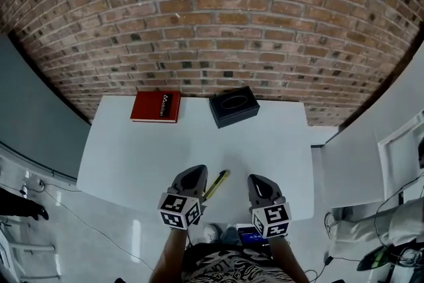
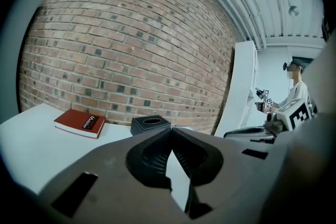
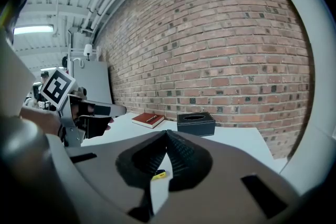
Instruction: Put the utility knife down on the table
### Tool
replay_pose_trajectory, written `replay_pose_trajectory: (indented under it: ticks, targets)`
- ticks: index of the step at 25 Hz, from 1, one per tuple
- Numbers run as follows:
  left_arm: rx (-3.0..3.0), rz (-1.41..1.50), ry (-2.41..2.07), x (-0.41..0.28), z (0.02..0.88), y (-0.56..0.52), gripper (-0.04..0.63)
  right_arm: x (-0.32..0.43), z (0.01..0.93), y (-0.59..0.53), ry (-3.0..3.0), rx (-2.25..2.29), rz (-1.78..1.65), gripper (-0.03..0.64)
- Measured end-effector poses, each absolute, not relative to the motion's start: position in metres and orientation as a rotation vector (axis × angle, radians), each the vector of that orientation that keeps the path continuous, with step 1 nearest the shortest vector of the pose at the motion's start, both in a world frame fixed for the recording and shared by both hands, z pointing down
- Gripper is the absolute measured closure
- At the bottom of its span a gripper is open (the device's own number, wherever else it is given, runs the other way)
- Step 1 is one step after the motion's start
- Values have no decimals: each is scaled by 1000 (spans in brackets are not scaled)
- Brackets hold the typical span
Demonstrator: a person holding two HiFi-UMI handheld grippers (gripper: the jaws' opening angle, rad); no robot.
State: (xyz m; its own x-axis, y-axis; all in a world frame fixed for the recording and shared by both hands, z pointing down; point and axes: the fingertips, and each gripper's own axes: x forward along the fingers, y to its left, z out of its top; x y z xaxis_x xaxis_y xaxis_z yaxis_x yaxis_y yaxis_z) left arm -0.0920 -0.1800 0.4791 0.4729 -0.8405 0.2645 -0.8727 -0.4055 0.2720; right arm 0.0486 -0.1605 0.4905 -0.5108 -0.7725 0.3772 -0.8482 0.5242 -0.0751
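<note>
white table (image 1: 132, 156), near edge hidden behind two grippers: left gripper (image 1: 196, 171), right gripper (image 1: 258, 179), both pinched together, empty. one red book (image 1: 156, 106), one black box (image 1: 234, 106). one yellow utility knife (image 1: 217, 184) flat on table between grippers, tail partly covered.

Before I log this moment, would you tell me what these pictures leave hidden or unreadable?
1. Utility knife, head view: its near end runs behind the left gripper; the blade is too small to judge.
2. Same knife, right gripper view: only a yellow sliver shows; the right gripper covers the rest.
3. Red book: cover print too small in every view.
4. Table, head view: near edge partly hidden by both grippers.
</note>
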Motion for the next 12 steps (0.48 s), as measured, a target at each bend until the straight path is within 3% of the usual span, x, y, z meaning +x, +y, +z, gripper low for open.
replay_pose_trajectory:
  ticks: [12]
  targets:
    - [2352, 84, -1421, -91, 474, -176, 580, 51, 487, -156, -2470, 1365, 359, 617]
